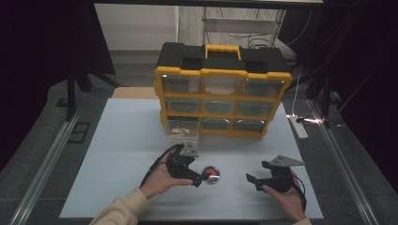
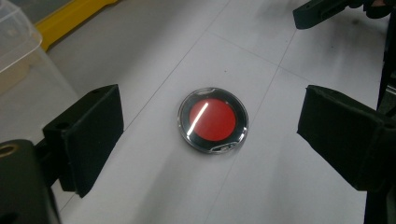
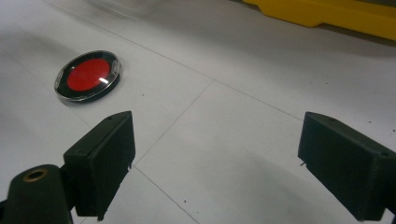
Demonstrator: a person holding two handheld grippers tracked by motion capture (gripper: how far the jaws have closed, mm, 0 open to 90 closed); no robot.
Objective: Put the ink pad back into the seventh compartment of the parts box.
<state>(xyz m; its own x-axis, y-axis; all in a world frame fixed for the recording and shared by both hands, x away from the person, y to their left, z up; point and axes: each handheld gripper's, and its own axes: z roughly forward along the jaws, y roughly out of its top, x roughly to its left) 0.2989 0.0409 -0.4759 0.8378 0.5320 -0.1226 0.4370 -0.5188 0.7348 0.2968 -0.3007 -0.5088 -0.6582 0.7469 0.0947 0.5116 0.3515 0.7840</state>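
My left gripper (image 1: 199,179) sits low over the table (image 1: 117,154), just left of the disc (image 1: 212,175). In the left gripper view its jaws stand wide apart with nothing between the pads; the disc (image 2: 213,119) lies flat on the white surface in the gap ahead of them, touching neither. It is a round, shallow thing with a red centre, a black ring and a clear rim that catches a streak of light.

My right gripper (image 1: 251,182) hovers to the right of the disc, apart from it, jaws pointing left toward it. In the right gripper view I see those jaws spread wide and empty too, bare table between them, and the disc (image 3: 88,76) off to the upper left, farther out than the jaw tips. In the left gripper view the tip of the right gripper (image 2: 322,11) shows at the top right corner.

Farther back, a clear drawer (image 1: 182,131) sits pulled out at the lower left of the cabinet (image 1: 223,91), resting over the table; I cannot tell what is in it. The cabinet is yellow and black with three rows of three clear drawers and a handle on top, standing at the far edge of the table. Right of it, off the table, lies a power strip (image 1: 298,126).
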